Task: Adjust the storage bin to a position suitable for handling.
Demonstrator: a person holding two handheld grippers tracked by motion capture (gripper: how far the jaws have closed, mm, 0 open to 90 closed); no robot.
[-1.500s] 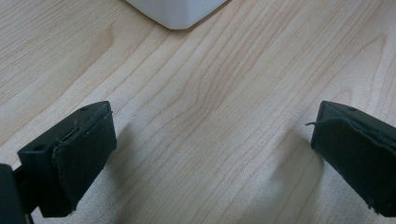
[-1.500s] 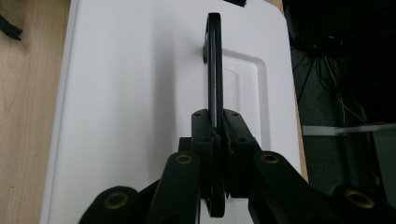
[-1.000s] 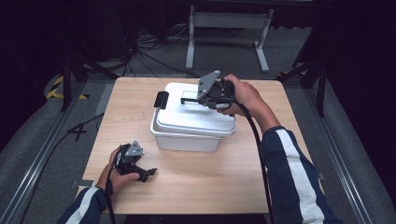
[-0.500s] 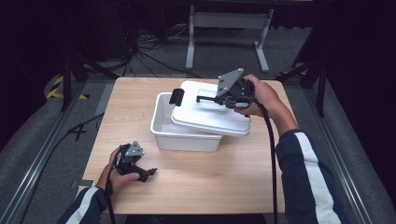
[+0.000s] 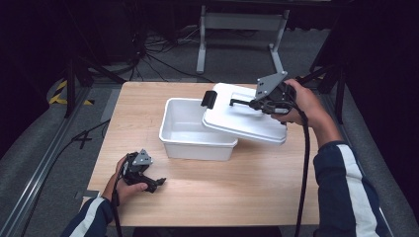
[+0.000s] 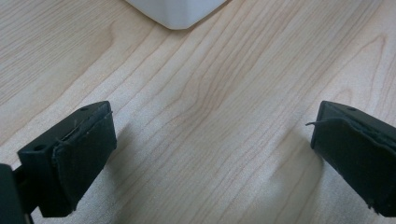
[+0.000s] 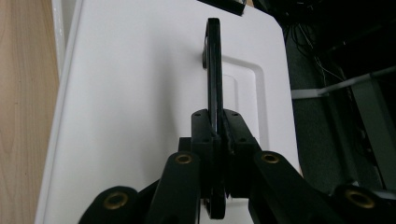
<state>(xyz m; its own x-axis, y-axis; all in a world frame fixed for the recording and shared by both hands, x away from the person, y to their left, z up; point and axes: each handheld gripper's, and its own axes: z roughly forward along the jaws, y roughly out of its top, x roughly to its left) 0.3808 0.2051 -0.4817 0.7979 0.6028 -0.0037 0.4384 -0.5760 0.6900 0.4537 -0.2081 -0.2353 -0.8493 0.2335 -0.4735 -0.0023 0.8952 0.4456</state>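
The white lid (image 5: 244, 118) is held tilted, its long axis running away from the right tool (image 5: 253, 104), whose jaws are clamped on the lid's thin black handle (image 7: 214, 70). The lid's far corner, with its black latch (image 5: 209, 99), overhangs the open white bin (image 5: 190, 129); the near edge hangs over bare table (image 5: 257, 187). Bare wood lies below and beside the right tool. The left tool (image 5: 152, 181) is rested on the table with jaws wide apart, nothing between them. Dark floor and cables surround the table.
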